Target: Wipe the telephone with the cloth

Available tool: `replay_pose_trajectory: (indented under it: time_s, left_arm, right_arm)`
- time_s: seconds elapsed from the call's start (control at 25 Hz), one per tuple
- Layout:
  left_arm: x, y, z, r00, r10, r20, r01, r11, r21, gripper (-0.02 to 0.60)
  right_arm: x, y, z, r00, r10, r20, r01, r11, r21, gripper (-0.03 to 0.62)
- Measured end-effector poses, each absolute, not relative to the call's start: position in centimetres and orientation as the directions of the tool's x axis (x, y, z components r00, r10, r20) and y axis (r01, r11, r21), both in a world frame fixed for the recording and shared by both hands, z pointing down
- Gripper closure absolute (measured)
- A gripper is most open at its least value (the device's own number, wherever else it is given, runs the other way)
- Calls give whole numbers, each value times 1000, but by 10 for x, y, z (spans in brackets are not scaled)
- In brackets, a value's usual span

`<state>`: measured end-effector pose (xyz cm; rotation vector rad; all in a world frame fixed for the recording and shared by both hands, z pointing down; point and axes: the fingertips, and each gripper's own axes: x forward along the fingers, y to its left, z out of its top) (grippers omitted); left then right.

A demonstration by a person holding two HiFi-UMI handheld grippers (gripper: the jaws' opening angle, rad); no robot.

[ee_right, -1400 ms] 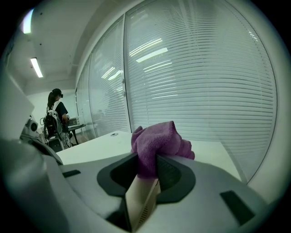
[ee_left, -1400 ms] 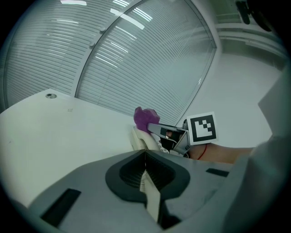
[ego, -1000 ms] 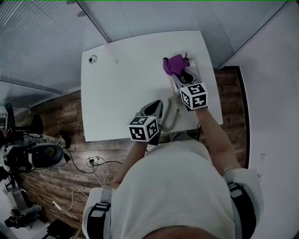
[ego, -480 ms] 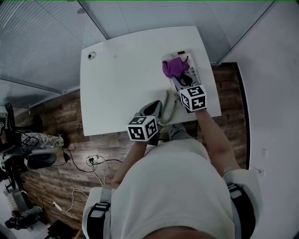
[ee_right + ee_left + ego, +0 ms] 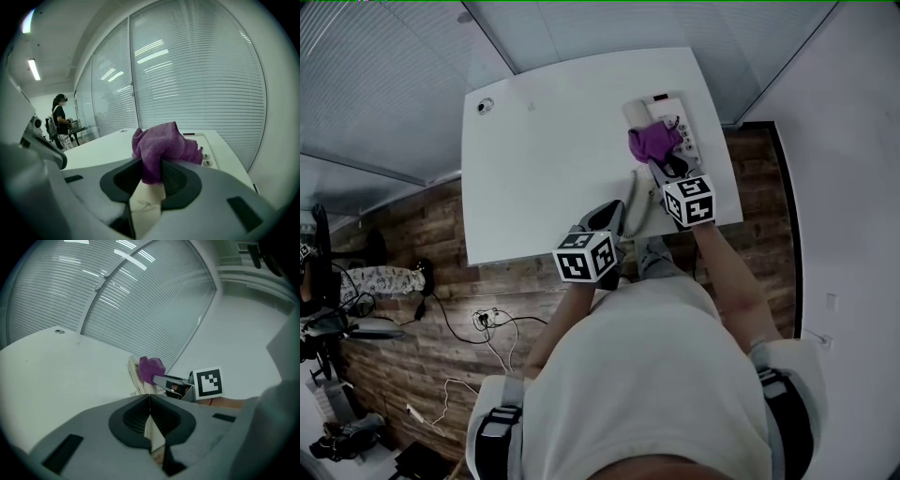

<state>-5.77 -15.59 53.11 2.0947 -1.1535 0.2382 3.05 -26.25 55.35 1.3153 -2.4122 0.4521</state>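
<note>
A pale telephone lies at the right side of the white table. On its middle rests a bunched purple cloth, and my right gripper is shut on it. In the right gripper view the cloth bulges out of the right gripper and covers most of the telephone, though some number keys show. My left gripper hovers shut and empty near the table's front edge, beside a pale curved handset. From the left gripper, the cloth and the telephone lie ahead.
A small round fitting sits in the table's far left corner. Glass walls with blinds close off the far side. Cables lie on the wooden floor by the table's near edge. A person stands far off behind the glass.
My right gripper has dragged the cloth along the telephone toward me, so more of the phone's far end shows. The left gripper has drifted slightly toward the table's near edge.
</note>
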Motion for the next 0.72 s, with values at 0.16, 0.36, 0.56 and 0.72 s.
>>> replay_pose_trajectory:
  time_s: [0.16, 0.36, 0.56, 0.72]
  left_arm:
    - [-60, -149, 531, 580, -663, 473, -795, -334, 507, 560]
    - [-60, -142, 531, 582, -662, 472, -794, -335, 508, 560]
    - [-58, -134, 532, 583, -662, 470, -793, -337, 508, 560]
    - [-59, -130, 532, 583, -662, 471, -793, -339, 506, 560]
  right_arm:
    - [32, -250, 560, -499, -731, 465, -852, 511, -111, 470]
    - [36, -238, 567, -492, -726, 481, -856, 503, -116, 470]
    - [41, -224, 575, -484, -722, 494, -861, 494, -120, 470]
    - [42, -212, 583, -476, -717, 510, -865, 486, -125, 470]
